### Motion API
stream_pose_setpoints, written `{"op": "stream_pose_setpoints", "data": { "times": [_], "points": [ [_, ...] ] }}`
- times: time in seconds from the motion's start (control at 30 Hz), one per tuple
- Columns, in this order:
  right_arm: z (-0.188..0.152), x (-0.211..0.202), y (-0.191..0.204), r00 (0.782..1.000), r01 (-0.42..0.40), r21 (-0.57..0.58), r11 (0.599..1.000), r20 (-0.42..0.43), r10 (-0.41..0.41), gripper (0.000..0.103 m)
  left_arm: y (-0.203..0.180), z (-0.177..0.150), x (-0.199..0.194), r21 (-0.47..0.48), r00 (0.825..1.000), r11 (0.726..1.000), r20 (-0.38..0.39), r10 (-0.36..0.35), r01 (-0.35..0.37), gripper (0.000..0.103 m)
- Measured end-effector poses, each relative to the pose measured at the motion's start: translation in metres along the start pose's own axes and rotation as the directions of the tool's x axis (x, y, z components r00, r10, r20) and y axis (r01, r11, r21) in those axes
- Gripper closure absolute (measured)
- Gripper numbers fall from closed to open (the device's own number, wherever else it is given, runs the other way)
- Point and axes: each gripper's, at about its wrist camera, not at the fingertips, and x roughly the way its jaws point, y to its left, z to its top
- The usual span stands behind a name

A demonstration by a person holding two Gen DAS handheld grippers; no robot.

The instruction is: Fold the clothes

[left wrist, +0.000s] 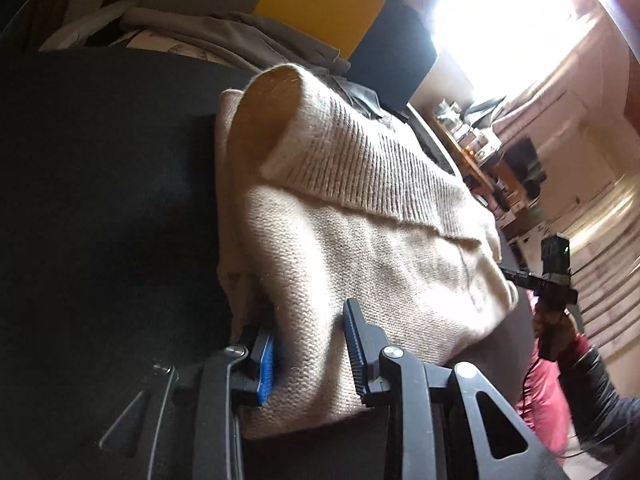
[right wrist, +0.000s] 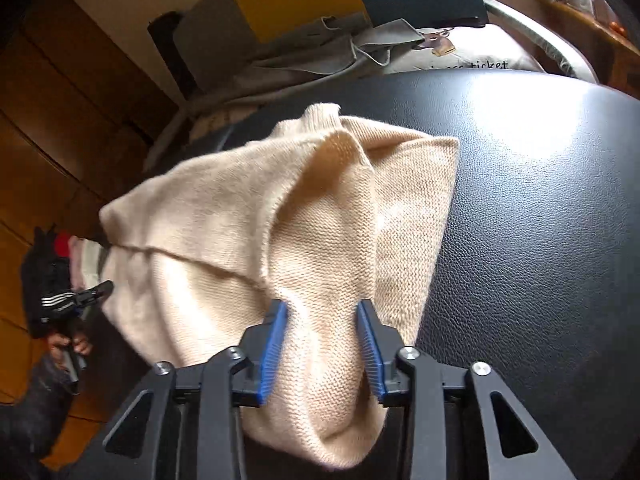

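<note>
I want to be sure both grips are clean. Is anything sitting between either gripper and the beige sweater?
Nothing visible does. The beige sweater fills the gap of the right gripper directly, and the left gripper likewise has only its knit between the blue pads. It lies on the black surface.

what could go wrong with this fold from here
1. The right gripper holds a thick bunch of sweater, so its grip may take only some of the layers and the fold could slip apart.
2. The sweater's near edge hangs past the black top; once released it may slide off.
3. The ribbed hem stands up loosely and may flop open.
</note>
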Motion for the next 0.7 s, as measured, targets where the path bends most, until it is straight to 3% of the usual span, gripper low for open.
{"op": "stream_pose_setpoints", "data": {
  "times": [0.07,0.17,0.27,0.33,0.4,0.47,0.53,0.6,0.63,0.7],
  "points": [
    [0.003,0.005,0.001,1.000,0.019,-0.005,1.000,-0.007,-0.019,0.079,-0.007,0.003,0.005,0.037,0.999,0.999,-0.023,0.037,-0.036,0.092],
    [0.010,0.001,0.000,1.000,0.013,0.011,1.000,0.000,-0.013,0.079,-0.013,0.008,0.008,0.056,0.997,0.996,-0.044,0.069,-0.066,0.092],
    [0.015,-0.009,-0.006,0.999,-0.012,0.038,0.999,0.039,0.010,0.066,-0.011,0.011,0.008,0.035,0.997,0.998,-0.046,0.060,-0.058,0.091],
    [0.019,-0.012,-0.012,0.998,-0.024,0.050,0.998,0.064,0.021,0.064,-0.012,0.009,0.007,0.043,0.997,0.997,-0.039,0.064,-0.062,0.089],
    [0.022,-0.005,-0.018,0.997,-0.071,0.073,0.995,0.048,0.067,0.064,-0.018,0.007,0.006,0.068,0.997,0.995,-0.031,0.073,-0.070,0.083],
    [0.022,0.006,-0.020,0.999,-0.053,0.077,0.996,0.008,0.052,0.061,-0.021,0.005,0.005,0.101,0.995,0.990,-0.031,0.097,-0.093,0.083],
    [0.024,0.015,-0.016,0.998,-0.050,0.063,0.997,-0.024,0.052,0.061,-0.026,0.005,0.006,0.144,0.991,0.983,-0.047,0.124,-0.116,0.090],
    [0.026,0.012,-0.009,0.999,-0.027,0.044,0.999,-0.041,0.029,0.077,-0.032,0.006,0.006,0.171,0.991,0.980,-0.077,0.111,-0.097,0.097],
    [0.026,0.009,-0.003,0.998,-0.023,0.024,0.999,-0.051,0.024,0.093,-0.034,0.005,0.002,0.190,0.991,0.978,-0.091,0.101,-0.083,0.097],
    [0.019,-0.001,0.013,0.997,-0.025,-0.047,0.999,-0.080,0.021,0.093,-0.033,-0.005,-0.010,0.223,0.988,0.972,-0.116,0.106,-0.078,0.098]
  ]
}}
